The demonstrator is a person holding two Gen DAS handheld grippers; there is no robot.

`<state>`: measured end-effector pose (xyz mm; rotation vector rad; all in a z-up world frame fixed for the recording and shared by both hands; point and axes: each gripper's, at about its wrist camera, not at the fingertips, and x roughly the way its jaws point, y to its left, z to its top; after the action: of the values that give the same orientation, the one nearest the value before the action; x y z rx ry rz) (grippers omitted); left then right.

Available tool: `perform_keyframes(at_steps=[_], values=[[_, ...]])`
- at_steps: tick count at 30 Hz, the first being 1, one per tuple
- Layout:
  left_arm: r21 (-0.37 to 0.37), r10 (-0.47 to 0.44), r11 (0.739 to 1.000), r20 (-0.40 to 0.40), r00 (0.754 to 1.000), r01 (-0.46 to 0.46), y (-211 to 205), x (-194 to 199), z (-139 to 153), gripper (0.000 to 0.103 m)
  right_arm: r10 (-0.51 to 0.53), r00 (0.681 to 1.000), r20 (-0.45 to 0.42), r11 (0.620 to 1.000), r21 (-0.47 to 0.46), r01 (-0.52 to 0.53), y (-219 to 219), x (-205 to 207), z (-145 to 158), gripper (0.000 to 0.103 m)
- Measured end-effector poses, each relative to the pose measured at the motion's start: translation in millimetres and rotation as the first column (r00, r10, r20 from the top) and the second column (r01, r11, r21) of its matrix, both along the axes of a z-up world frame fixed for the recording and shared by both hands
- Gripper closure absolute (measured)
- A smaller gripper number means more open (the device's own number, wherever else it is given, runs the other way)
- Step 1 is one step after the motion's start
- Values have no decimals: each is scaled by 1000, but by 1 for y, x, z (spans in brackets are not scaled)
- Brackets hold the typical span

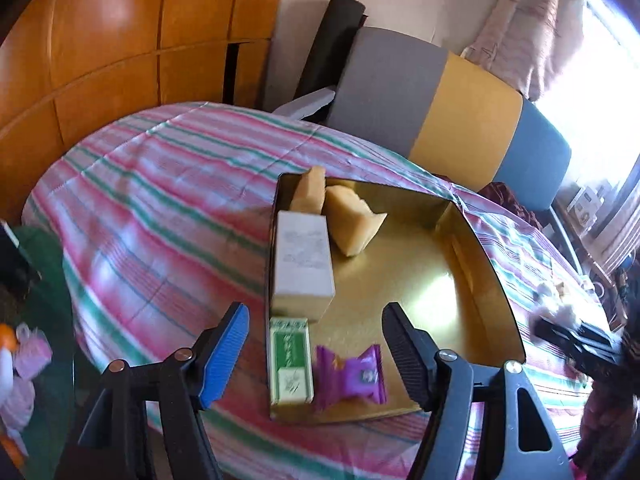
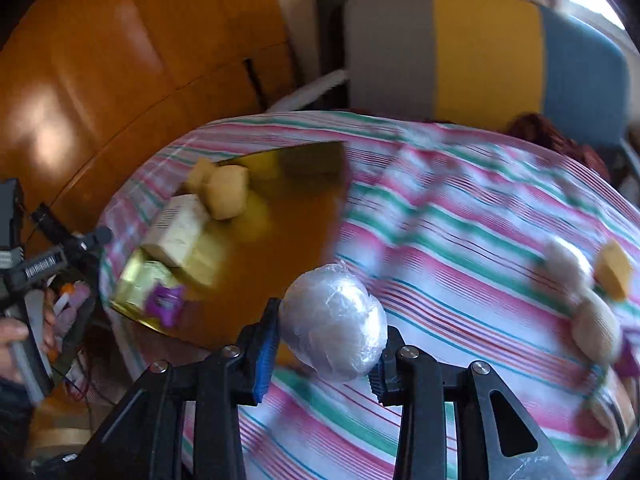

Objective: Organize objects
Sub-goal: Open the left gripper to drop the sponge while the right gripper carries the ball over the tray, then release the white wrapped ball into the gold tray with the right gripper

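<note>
1. Right gripper (image 2: pixel 326 350) clamped on a plastic-wrapped ball (image 2: pixel 334 322), just beside the gold tray (image 2: pixel 280 248), not yet in.
2. Left gripper (image 1: pixel 316 354) spread wide, empty, above the tray's near end.
3. Already in the tray: white box (image 1: pixel 303 258), green packet (image 1: pixel 291 360), purple candy (image 1: pixel 352 374), two yellow blocks (image 1: pixel 352 218).
4. Left on the striped cloth (image 2: pixel 460 240): pale balls (image 2: pixel 596 330), another yellow block (image 2: pixel 614 268).

A tray (image 1: pixel 476 240) lies on the cloth-covered table (image 1: pixel 160 200), in the lower middle of the left wrist frame. Along its left wall stand, from back to front, a wrapped block (image 1: pixel 310 194), a tall box (image 1: pixel 302 258) and a small box (image 1: pixel 290 360). A second block (image 1: pixel 352 220) lies right of the first. A wrapped sweet (image 1: pixel 354 376) lies right of the small box. Behind the table, at upper right, stands a chair (image 1: pixel 460 112).

In the right wrist frame, a wrapped ball (image 2: pixel 334 322) sits at lower middle, above the cloth and right of the tray; more pieces (image 2: pixel 596 320) lie at far right.
</note>
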<state>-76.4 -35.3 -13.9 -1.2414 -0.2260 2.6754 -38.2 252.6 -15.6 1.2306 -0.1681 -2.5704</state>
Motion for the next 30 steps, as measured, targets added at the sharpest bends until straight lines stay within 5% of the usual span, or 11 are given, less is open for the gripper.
perform_keyframes(at_steps=[14,16,30], values=[[70,68,995,42,997,-71,-42,13,-22,39,175,971,161,984,4,-177,-153,-119,-43,57],[80,74,994,49,996,-77,-45,12,-25,39,156,976,155,987,1,-158,-158,-126,-47,46],[63,43,997,32,999,-45,-32,21,-21,39,114,986,120,993,-37,-110,-118,-82,-48,32]])
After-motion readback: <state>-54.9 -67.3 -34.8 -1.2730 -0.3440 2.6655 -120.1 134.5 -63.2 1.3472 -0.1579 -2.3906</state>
